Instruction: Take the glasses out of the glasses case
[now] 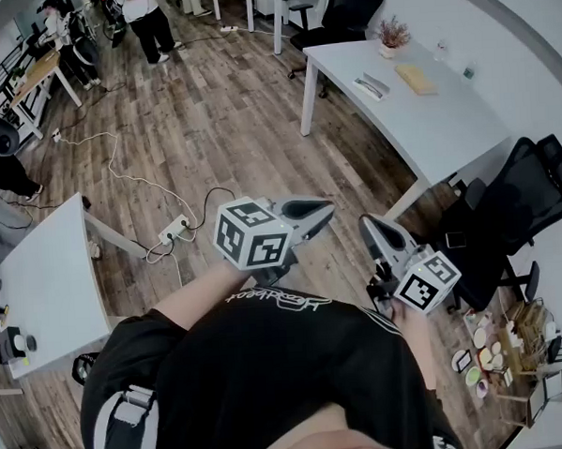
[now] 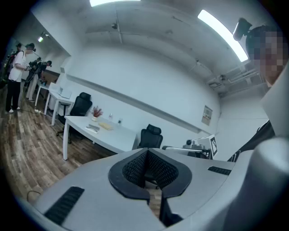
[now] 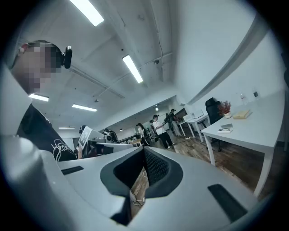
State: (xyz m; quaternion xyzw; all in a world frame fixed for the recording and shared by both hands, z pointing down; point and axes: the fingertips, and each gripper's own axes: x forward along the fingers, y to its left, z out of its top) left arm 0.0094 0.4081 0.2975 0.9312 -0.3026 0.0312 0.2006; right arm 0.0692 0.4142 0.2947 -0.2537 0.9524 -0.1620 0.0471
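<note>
A white table [image 1: 445, 130] stands at the upper right of the head view. On it lie a flat tan case [image 1: 414, 79] and a grey oblong item [image 1: 371, 85]; I cannot tell which one holds glasses. Both gripper views show the same pair far off: tan case [image 2: 106, 127], grey item [image 2: 91, 128], tan case [image 3: 241, 114], grey item [image 3: 225, 129]. My left gripper [image 1: 329, 207] and right gripper [image 1: 365, 222] are held close to my chest, well short of the table. The left gripper [image 2: 146, 152] and right gripper [image 3: 144, 151] each have their jaws together, holding nothing.
A small potted plant [image 1: 392, 37] stands at the table's far end. Black office chairs [image 1: 520, 206] sit on its right side. A power strip and cables [image 1: 173, 230] lie on the wooden floor. Another white table [image 1: 44, 278] is at my left. People [image 1: 148, 24] stand far off.
</note>
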